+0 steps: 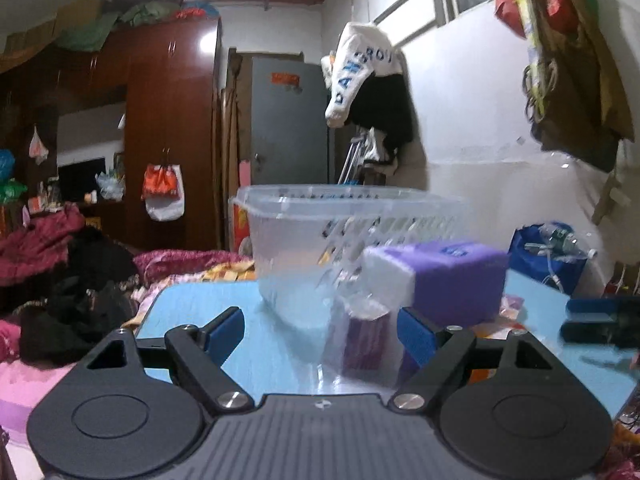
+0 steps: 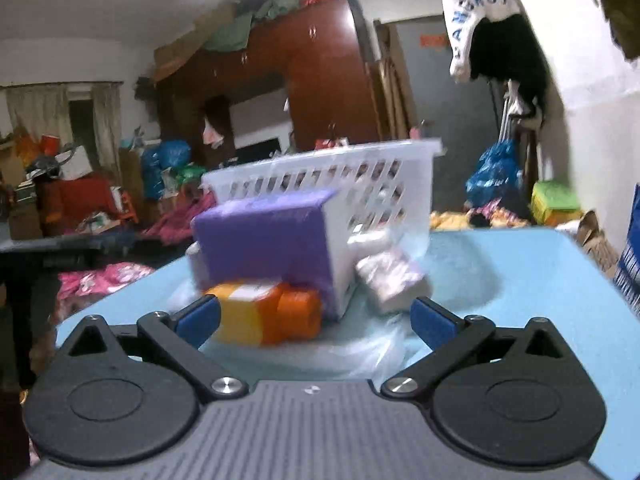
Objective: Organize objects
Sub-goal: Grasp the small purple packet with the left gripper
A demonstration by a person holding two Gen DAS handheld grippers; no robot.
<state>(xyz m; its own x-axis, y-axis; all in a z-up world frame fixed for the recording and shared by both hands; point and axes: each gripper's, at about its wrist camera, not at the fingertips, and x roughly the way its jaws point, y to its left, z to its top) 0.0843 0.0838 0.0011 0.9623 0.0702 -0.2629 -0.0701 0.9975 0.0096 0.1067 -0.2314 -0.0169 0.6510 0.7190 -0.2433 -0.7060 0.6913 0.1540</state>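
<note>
Both your grippers are wide apart and holding nothing right now. Your left gripper sits low over the blue table, blue pads spread, with a clear plastic basket standing just ahead of it. A purple box sits in front of the basket, a bit to the right of your fingers, and below it there's some purple packet behind crinkly clear plastic; it's blurry, so you can't really tell what that is.

Your right gripper is spread just as wide. Between and just past its pads you've got an orange and yellow pack, with the purple box resting over it and against the basket's slotted wall. A small white packet lies to the right, beside the basket.
</note>
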